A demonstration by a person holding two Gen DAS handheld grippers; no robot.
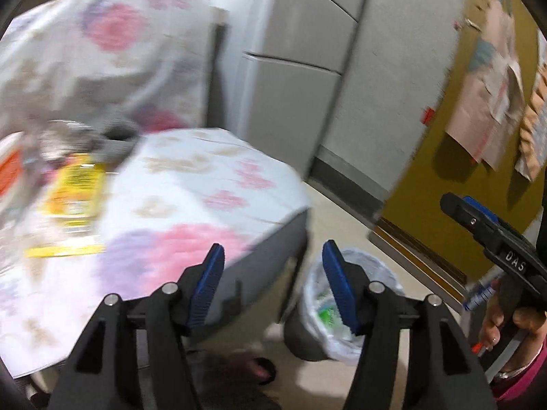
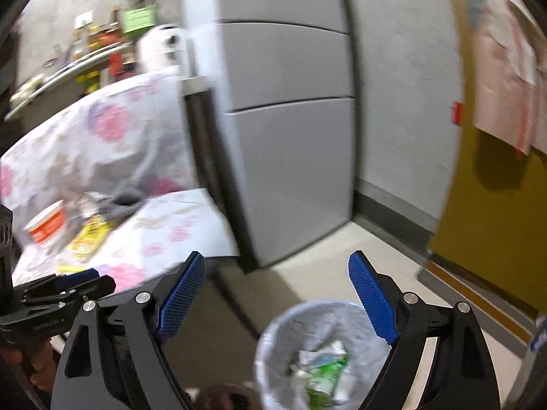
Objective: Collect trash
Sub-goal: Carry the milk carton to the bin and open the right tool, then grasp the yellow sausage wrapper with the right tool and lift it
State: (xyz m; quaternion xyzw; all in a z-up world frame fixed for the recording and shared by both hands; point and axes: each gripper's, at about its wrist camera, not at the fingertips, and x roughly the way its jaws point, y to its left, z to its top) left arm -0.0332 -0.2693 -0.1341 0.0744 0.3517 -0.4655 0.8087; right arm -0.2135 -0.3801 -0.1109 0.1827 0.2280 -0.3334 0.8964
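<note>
A bin lined with a white bag [image 2: 321, 352] stands on the floor beside the table and holds green and white wrappers [image 2: 324, 372]; it also shows in the left wrist view [image 1: 342, 311]. My right gripper [image 2: 277, 297] is open and empty above the bin. My left gripper [image 1: 273, 283] is open and empty over the table's edge. On the floral tablecloth [image 1: 191, 205] lie a yellow packet [image 1: 73, 205] and, at the left, an orange-and-white cup [image 2: 46, 223] and crumpled clear wrappers [image 2: 85, 205]. The frames are blurred.
A grey fridge [image 2: 290, 130] stands behind the table. A yellow door [image 2: 495, 225] with papers pinned on it is at the right. A chair back draped in floral cloth [image 2: 102, 136] rises behind the table. Shelves of kitchen items [image 2: 85, 54] are at the far left.
</note>
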